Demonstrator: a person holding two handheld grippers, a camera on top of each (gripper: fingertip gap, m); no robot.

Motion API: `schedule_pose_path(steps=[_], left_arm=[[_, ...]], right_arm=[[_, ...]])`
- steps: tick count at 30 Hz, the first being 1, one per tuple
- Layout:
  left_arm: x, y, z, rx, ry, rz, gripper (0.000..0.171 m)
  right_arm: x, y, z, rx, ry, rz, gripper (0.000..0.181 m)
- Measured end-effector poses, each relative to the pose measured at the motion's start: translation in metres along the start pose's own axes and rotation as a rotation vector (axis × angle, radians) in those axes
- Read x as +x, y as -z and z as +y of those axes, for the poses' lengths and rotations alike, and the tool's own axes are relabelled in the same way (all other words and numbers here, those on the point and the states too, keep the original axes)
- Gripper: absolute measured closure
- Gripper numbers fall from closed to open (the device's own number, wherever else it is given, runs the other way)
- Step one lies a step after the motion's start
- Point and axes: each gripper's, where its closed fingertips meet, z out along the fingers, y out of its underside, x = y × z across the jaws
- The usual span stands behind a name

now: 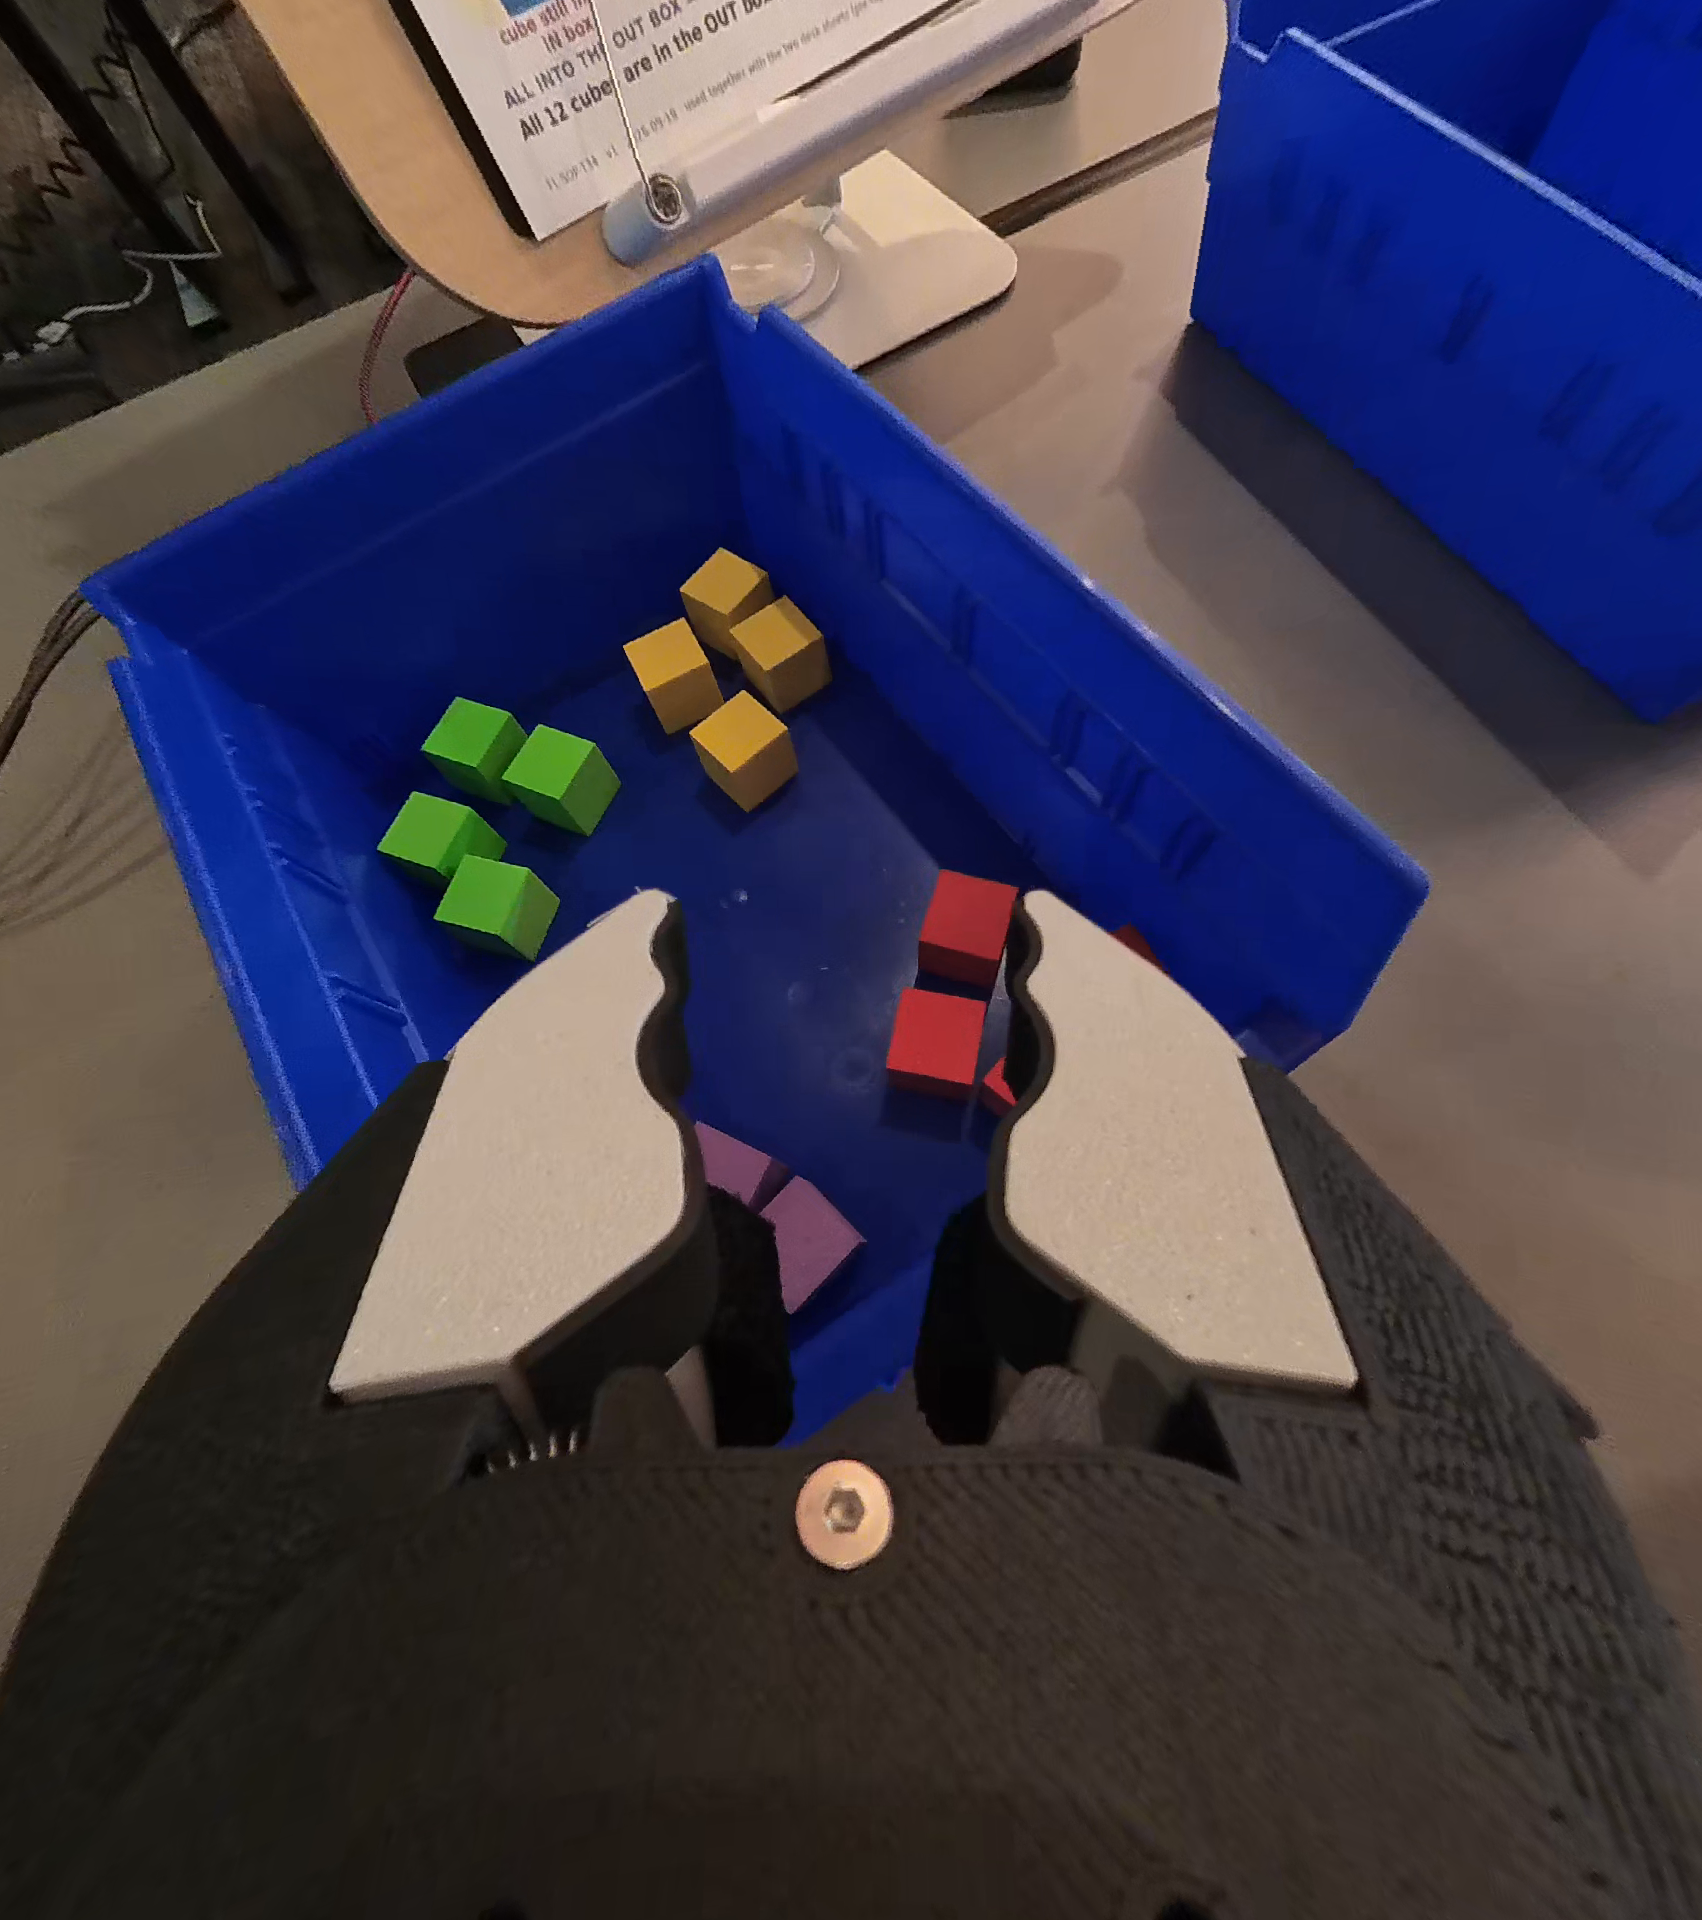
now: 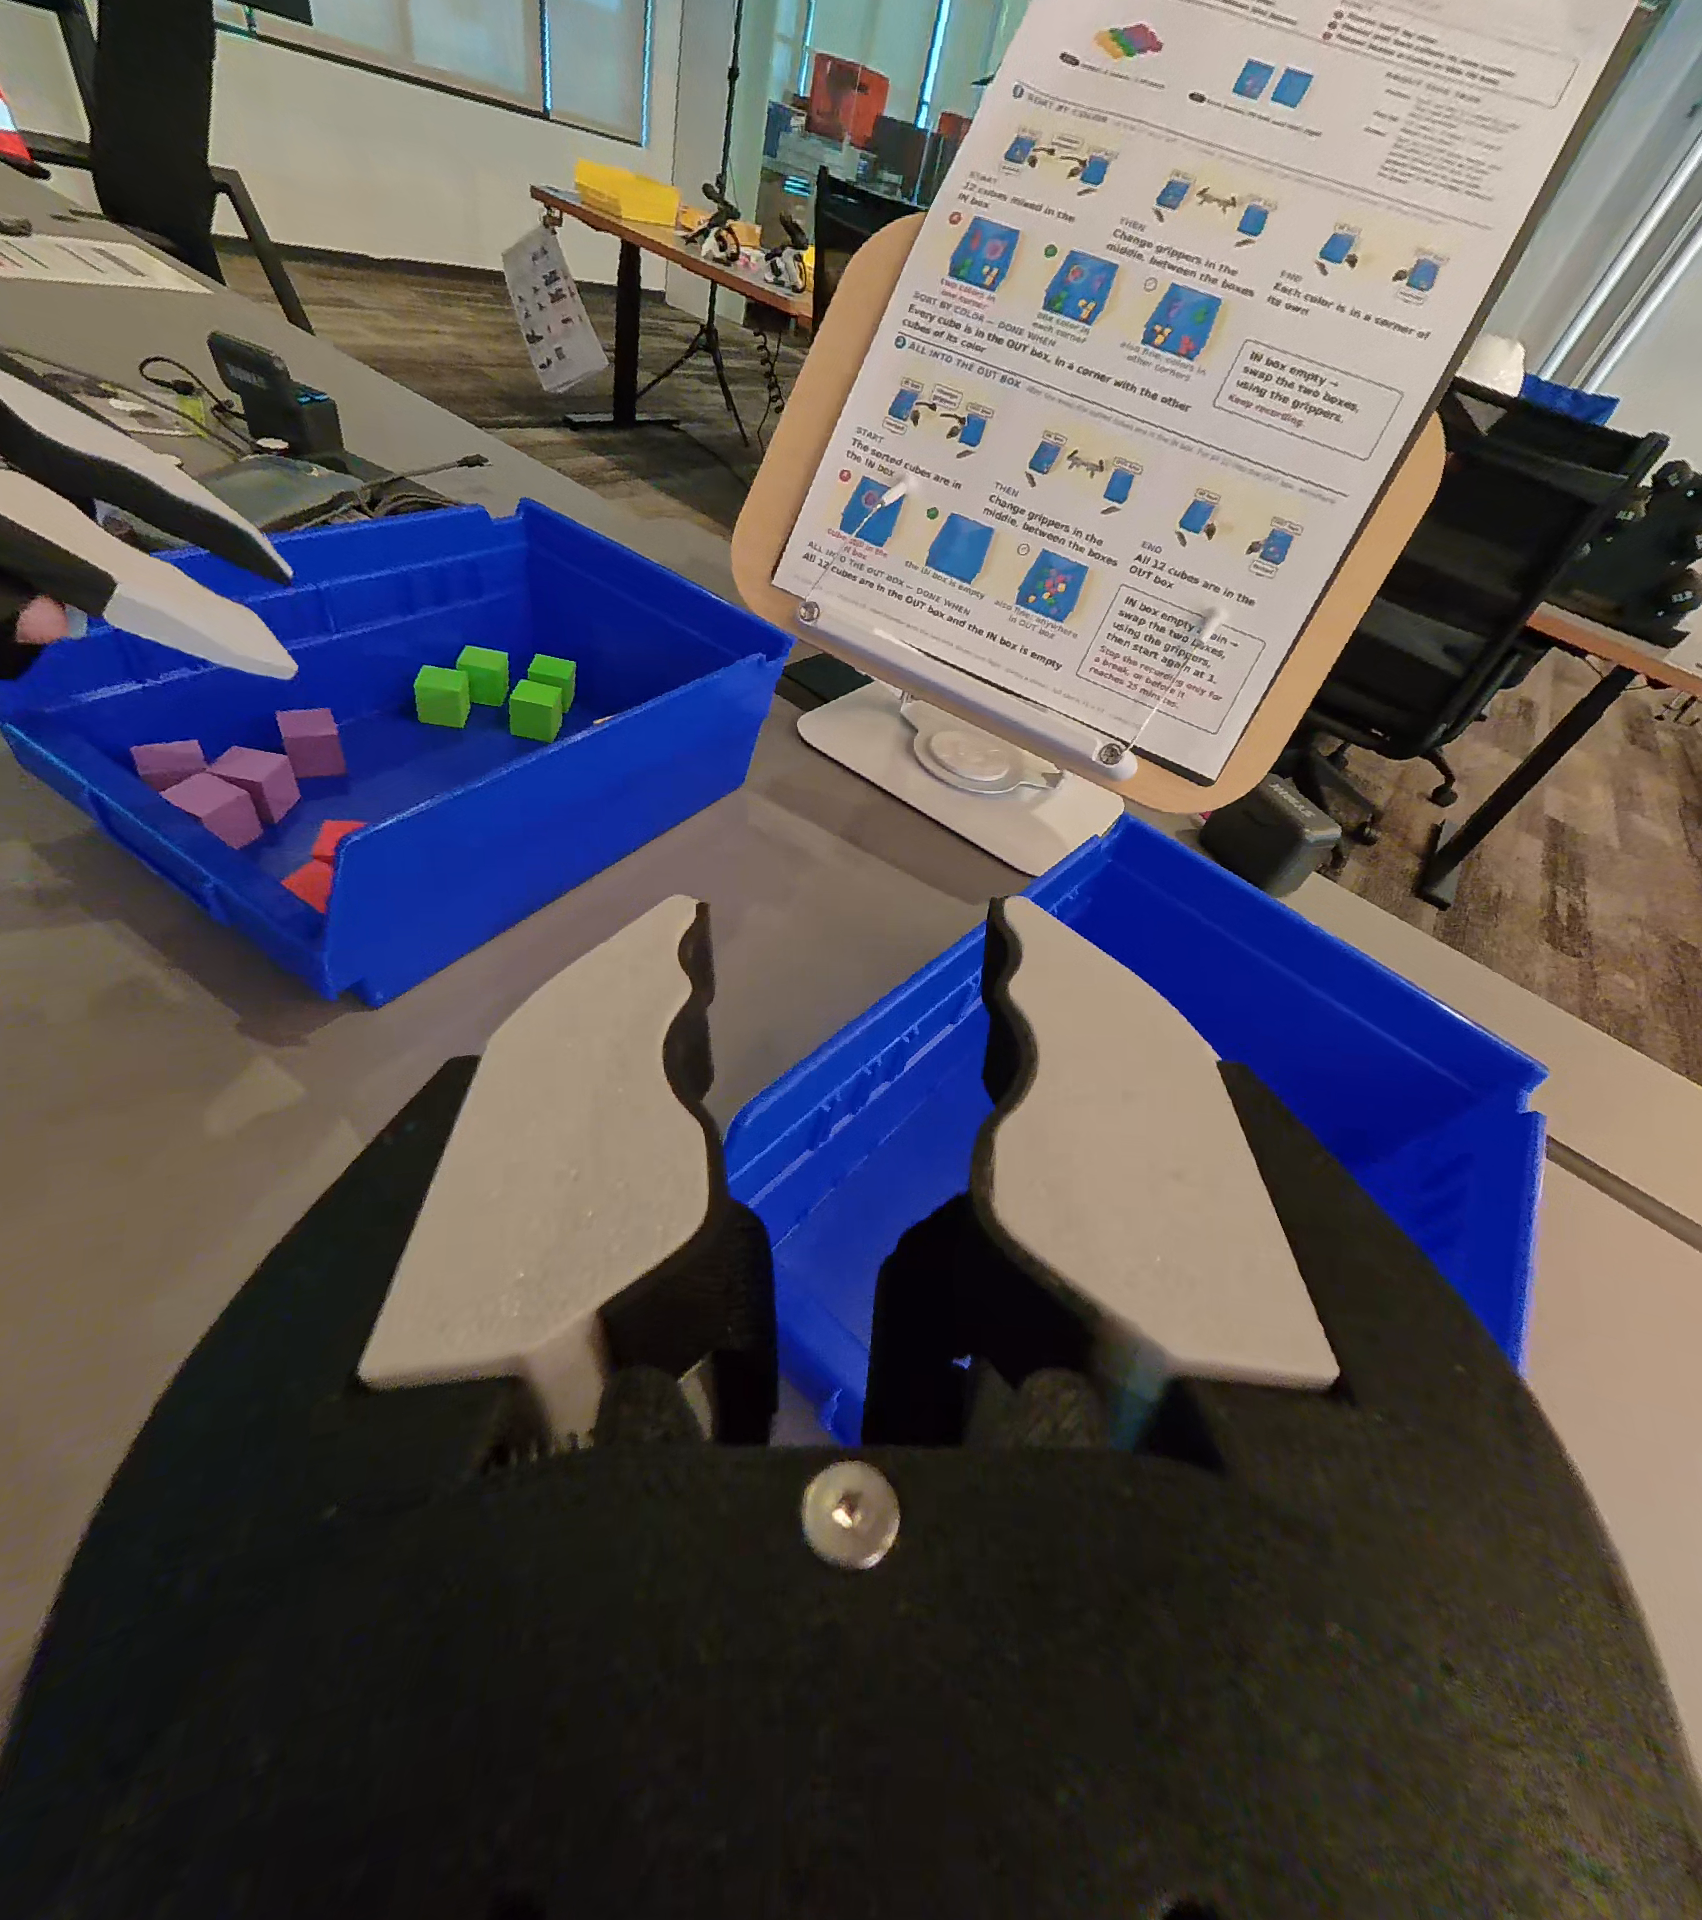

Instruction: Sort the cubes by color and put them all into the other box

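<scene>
— Grippers first: where do they stand?

— Left hand-held gripper (image 1: 842,925) is released and holds nothing, hanging over the near end of the blue bin (image 1: 535,488). Right hand-held gripper (image 2: 842,925) is also released and empty, above the near wall of a second blue bin (image 2: 1346,1039).

— Nearest cubes?

— Red cubes (image 1: 951,977) at three o'clock, just beside the left gripper's right fingertip. Purple cubes (image 1: 785,1205) lie under the jaws at six o'clock. Green cubes (image 1: 494,810) sit at ten, yellow cubes (image 1: 733,665) at twelve, farther off.

— Handling advice?

— Cubes crowd together; I'd judge a straight, centred descent avoids nudging neighbours.

— Beyond?

— Grey counter (image 2: 151,1039), and an instruction sheet on a stand (image 2: 1086,416) at one o'clock.
</scene>
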Motion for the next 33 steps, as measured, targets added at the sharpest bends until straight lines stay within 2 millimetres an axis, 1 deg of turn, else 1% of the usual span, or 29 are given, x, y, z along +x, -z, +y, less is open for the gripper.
schedule_pose_path(steps=[7,13,22,33], left_arm=[[0.006,0.001,-0.002,0.001,-0.013,0.013,0.112],[0.007,-0.002,-0.001,-0.003,-0.014,0.015,0.113],[0.010,-0.010,0.005,-0.028,-0.012,0.031,0.113],[0.009,-0.009,0.005,-0.025,-0.005,0.035,0.113]], right_arm=[[-0.001,0.002,-0.004,0.009,0.007,0.004,0.131],[0.000,0.003,-0.004,0.012,0.002,0.006,0.131],[0.000,0.000,-0.002,0.010,-0.006,0.001,0.131],[-0.005,-0.005,0.001,0.005,-0.018,-0.017,0.131]])
